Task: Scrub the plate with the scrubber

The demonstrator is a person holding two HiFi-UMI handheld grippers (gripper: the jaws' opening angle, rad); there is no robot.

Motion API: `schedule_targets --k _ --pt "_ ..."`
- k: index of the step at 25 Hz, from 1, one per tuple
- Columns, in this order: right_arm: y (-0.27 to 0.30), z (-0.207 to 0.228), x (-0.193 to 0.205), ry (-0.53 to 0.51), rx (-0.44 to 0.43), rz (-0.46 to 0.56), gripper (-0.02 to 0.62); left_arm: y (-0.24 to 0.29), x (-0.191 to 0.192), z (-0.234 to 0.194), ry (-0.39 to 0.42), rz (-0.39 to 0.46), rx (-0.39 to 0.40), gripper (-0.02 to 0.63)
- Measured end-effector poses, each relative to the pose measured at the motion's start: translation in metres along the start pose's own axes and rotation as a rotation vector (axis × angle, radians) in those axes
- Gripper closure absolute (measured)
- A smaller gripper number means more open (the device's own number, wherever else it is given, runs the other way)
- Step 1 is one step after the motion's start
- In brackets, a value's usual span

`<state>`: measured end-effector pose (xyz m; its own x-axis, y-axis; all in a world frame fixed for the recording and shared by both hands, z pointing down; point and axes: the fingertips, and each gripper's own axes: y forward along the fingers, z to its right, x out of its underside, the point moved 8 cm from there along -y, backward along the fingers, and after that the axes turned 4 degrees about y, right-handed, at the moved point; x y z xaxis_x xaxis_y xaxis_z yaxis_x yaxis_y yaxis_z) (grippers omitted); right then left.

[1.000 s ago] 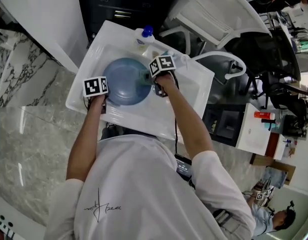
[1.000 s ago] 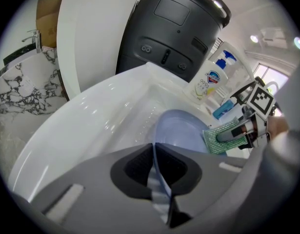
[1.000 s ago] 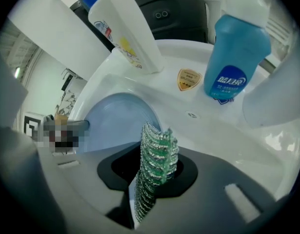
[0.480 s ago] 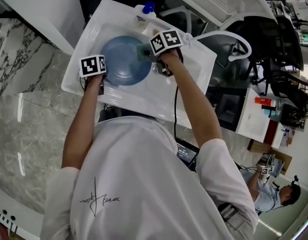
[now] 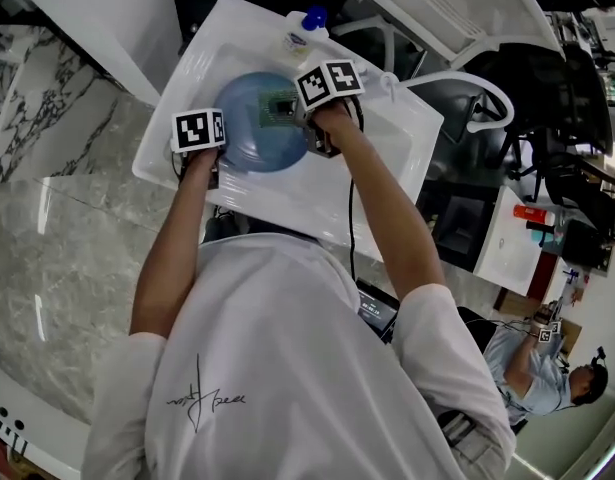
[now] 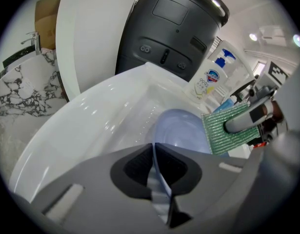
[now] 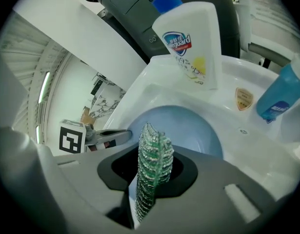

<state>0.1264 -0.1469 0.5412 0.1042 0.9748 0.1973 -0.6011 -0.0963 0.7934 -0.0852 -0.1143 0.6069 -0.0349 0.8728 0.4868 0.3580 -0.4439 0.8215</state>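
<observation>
A pale blue plate (image 5: 255, 128) lies tilted in the white sink (image 5: 382, 193). My left gripper (image 5: 209, 158) is shut on the plate's near-left rim; the rim (image 6: 159, 177) runs edge-on between its jaws. My right gripper (image 5: 305, 118) is shut on a green scrubber (image 5: 279, 107), which rests over the plate's upper right part. In the right gripper view the scrubber (image 7: 150, 167) stands edge-on between the jaws above the plate (image 7: 189, 133). In the left gripper view the scrubber (image 6: 228, 128) lies against the plate (image 6: 181, 133).
A white soap bottle with a blue cap (image 5: 303, 30) stands at the sink's far edge, also the bottle (image 7: 191, 43) close ahead of the right gripper, with a blue bottle (image 7: 280, 99) to its right. A curved tap (image 5: 472, 88) arches at the right. Marble counter (image 5: 47, 258) lies left.
The right gripper has slid the scrubber leftward, further onto the plate. The left gripper keeps its hold on the rim. The head camera has shifted a little.
</observation>
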Motion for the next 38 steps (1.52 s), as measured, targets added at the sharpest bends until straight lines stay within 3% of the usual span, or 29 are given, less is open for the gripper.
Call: schedule_targets --k 9,17,23,38 --pt "0.033 -0.017 0.016 0.028 -0.091 -0.086 0.543 -0.001 -0.001 0.0 0.001 0.003 0.0 0.537" --pt "0.058 -0.026 0.028 0.131 -0.214 -0.154 0.541 0.0 0.0 0.0 -0.003 0.002 0.003 0.537" --pt "0.071 -0.027 0.03 0.196 -0.271 -0.15 0.541 0.0 0.0 0.0 -0.005 0.002 0.001 0.537" --pt "0.085 -0.014 0.035 0.261 -0.199 -0.155 0.532 -0.001 -0.001 -0.003 -0.003 0.003 -0.004 0.537"
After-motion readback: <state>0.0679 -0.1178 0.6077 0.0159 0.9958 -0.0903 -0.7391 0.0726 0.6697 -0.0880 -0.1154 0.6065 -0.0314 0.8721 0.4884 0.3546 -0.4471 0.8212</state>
